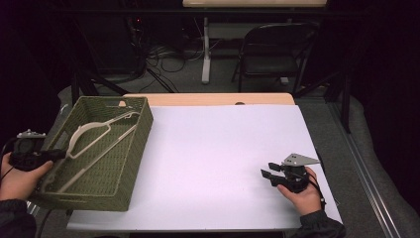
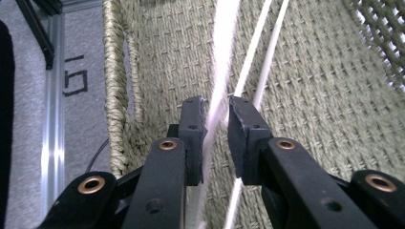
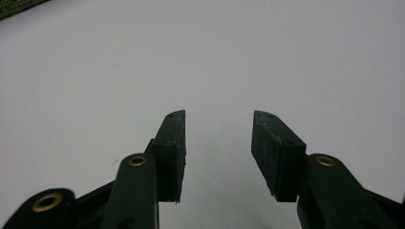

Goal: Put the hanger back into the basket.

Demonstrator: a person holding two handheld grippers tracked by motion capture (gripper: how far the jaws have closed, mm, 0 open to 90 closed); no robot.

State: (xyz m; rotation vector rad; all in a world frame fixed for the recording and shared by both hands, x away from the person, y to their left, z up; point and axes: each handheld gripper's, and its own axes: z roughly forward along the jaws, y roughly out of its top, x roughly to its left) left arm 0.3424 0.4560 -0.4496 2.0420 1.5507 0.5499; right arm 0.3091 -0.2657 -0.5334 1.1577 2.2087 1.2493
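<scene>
A green woven basket [image 1: 130, 163] stands at the table's left side and reaches past its left edge. A white clothes hanger [image 1: 94, 133] lies slantwise inside it. My left gripper [image 1: 59, 153] reaches over the basket's left wall. In the left gripper view its jaws [image 2: 217, 107] stand a little apart with the hanger's white bar [image 2: 224, 43] running between them; the bar lies along the left pad and the right pad stands clear of it. My right gripper [image 1: 267, 172] rests low at the table's right front. It is open [image 3: 218, 117] over the bare white top, with nothing between its fingers.
The white tabletop [image 1: 223, 158] spreads between the basket and my right hand. A strip of wooden edge [image 1: 208, 99] shows at the far side. Beyond it stand a black folding chair [image 1: 277, 49] and a white table leg [image 1: 205, 49], with cables on the floor.
</scene>
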